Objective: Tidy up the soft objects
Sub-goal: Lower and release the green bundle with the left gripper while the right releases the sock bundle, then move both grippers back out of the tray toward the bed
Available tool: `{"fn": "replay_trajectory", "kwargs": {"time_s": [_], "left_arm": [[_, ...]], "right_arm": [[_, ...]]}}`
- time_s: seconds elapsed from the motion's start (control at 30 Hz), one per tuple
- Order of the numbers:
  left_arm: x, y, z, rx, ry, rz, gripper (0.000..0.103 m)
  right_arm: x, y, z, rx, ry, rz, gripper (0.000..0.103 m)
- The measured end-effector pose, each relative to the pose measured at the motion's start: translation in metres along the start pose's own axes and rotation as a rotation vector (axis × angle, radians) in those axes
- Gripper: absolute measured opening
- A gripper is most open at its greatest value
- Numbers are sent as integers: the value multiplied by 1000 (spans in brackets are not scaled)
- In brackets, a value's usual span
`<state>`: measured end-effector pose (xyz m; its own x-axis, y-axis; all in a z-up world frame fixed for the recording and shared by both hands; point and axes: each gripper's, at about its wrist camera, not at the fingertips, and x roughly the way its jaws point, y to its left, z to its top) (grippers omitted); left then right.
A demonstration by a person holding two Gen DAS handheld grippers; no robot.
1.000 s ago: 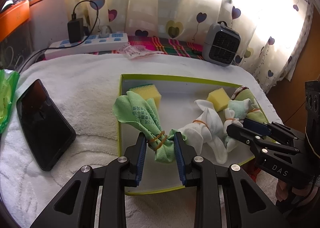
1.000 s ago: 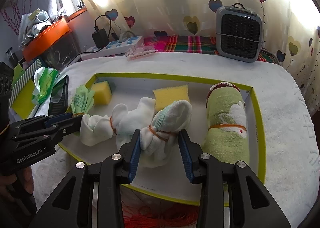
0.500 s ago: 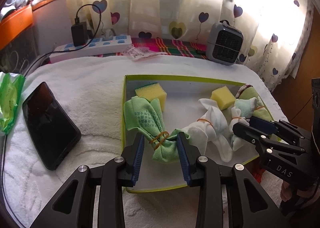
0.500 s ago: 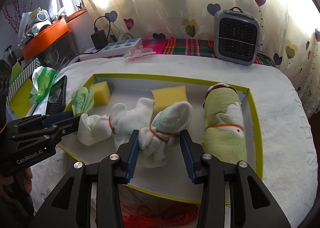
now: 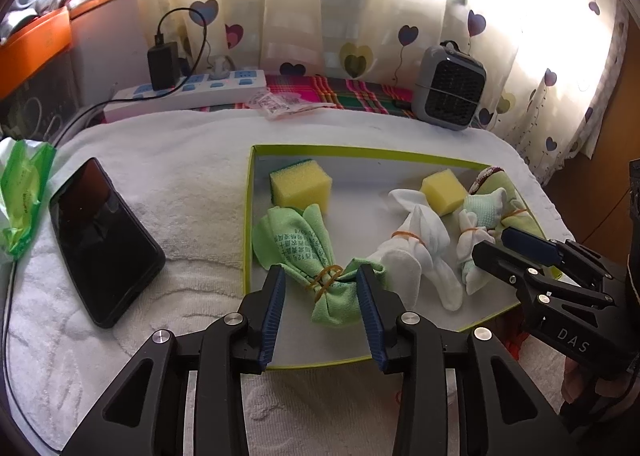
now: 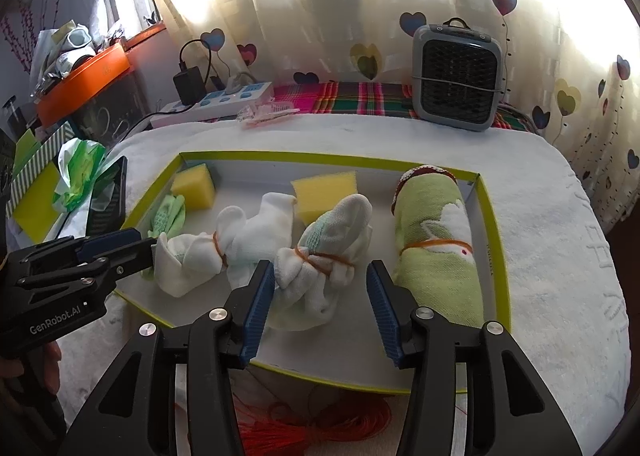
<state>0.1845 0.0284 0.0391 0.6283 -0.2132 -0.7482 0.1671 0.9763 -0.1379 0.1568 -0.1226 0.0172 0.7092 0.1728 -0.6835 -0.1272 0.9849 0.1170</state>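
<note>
Two grippers have just been opening: the left gripper (image 5: 322,306) stands apart around the green cloth bundle (image 5: 308,256), the right gripper (image 6: 322,306) around the sock bundle (image 6: 320,256), both released in the tray (image 6: 494,216).

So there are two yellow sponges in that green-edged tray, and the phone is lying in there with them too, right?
Not quite. The two yellow sponges are in the green-edged tray, but the phone is not. It lies outside the tray on the white towel, off the tray's left edge. The left wrist view shows this most clearly.
</note>
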Motion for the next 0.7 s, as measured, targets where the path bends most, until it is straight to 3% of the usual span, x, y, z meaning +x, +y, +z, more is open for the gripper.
{"fn": "replay_trajectory", "kwargs": {"time_s": [0.23, 0.37, 0.7], "left_arm": [[-4, -2, -4, -1, -1, 11, 36], [-11, -1, -7, -12, -12, 27, 45], [-25, -1, -13, -30, -30, 25, 45]], "right_arm": [[-5, -1, -3, 9, -8, -1, 53], [-8, 0, -5, 11, -11, -2, 54], [-20, 2, -12, 21, -26, 4, 54]]}}
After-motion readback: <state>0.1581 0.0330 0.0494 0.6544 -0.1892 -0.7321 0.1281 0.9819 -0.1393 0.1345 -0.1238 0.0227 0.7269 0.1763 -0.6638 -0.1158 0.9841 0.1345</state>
